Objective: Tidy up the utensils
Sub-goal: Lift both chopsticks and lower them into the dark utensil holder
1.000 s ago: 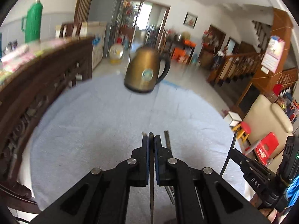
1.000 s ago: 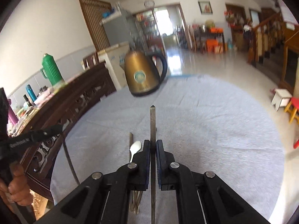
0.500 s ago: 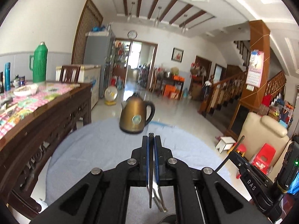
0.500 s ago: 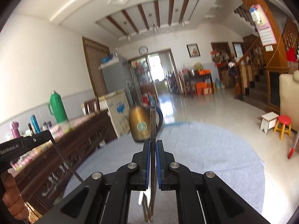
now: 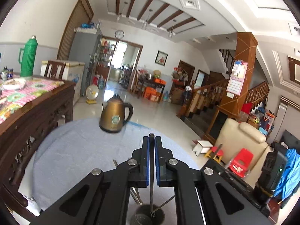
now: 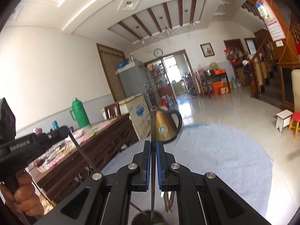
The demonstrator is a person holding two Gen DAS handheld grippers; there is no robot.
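Both grippers, left gripper point(image 5: 151, 140) and right gripper point(image 6: 153, 146), are clamped on thin flat steel forks point(image 5: 151, 193), tines hanging over the dark round holder cup point(image 5: 148, 214) at bottom centre. Stiff, light, slippery; I'd pinch mid-handle. Bronze kettle point(image 5: 114, 116) sits mid-frame on the blue-grey tablecloth point(image 5: 78, 155), well clear.

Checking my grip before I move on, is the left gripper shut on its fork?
Yes, shut. The left gripper has both blue pads against the fork, whose tines hang over the holder.
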